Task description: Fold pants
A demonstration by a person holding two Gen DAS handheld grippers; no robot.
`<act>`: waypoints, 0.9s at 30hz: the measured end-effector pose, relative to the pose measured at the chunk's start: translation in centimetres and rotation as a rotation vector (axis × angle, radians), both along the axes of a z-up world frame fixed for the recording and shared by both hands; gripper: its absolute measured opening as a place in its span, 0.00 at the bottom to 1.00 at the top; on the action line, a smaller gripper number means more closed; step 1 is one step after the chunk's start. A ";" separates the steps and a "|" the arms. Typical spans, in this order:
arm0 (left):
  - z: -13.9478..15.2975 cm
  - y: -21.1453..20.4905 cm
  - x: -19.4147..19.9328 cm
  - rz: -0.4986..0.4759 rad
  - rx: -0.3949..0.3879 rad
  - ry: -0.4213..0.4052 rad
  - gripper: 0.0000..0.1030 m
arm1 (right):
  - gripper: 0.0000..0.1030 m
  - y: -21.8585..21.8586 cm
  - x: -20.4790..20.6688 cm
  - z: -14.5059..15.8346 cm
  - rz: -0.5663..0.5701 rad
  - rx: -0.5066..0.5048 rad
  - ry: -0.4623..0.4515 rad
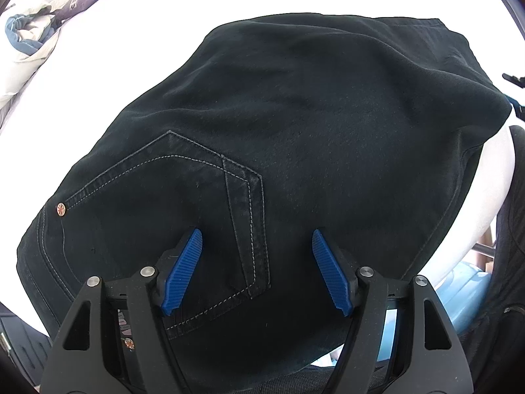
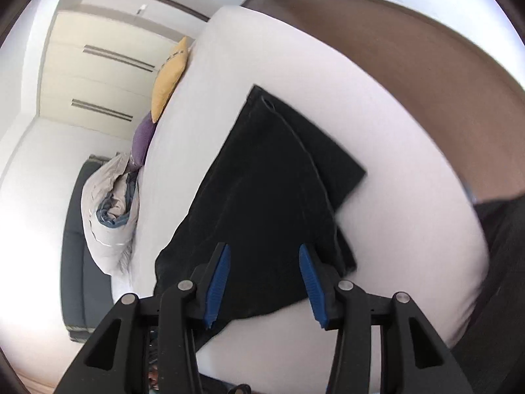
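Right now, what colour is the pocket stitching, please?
Light grey stitching on black pants; left wrist view.

I am working in a home bedroom: a white bed, pillows, rumpled duvet and wardrobe doors.

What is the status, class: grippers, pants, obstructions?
Left gripper open, right gripper open, both holding nothing. Black pants folded on white bed. Nothing in the way.
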State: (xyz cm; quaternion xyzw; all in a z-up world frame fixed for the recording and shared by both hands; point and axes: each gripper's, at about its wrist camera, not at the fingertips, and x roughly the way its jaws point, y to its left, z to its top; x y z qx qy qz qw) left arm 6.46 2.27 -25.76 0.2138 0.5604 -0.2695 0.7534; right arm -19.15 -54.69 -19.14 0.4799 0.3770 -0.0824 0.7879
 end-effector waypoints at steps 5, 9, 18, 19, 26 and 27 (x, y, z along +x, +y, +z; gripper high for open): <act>-0.1 -0.5 0.0 0.014 0.004 0.001 0.68 | 0.47 -4.0 4.2 0.7 0.070 -0.078 -0.074; -0.2 -0.7 0.1 0.014 0.007 0.004 0.69 | 0.47 -5.8 7.0 0.0 0.111 -0.066 -0.020; -0.4 -0.5 0.4 0.007 -0.002 0.006 0.71 | 0.45 -6.4 5.6 -0.9 0.082 -0.029 0.002; -0.5 -0.5 0.5 0.005 -0.003 0.006 0.72 | 0.45 -6.3 5.6 -1.3 0.092 -0.012 0.013; -0.5 -0.7 0.4 0.009 -0.001 0.002 0.72 | 0.42 -6.8 7.1 -2.3 0.131 0.048 -0.015; -0.5 -0.7 0.3 0.009 0.000 0.002 0.72 | 0.35 -6.6 7.7 -2.0 0.164 0.049 -0.029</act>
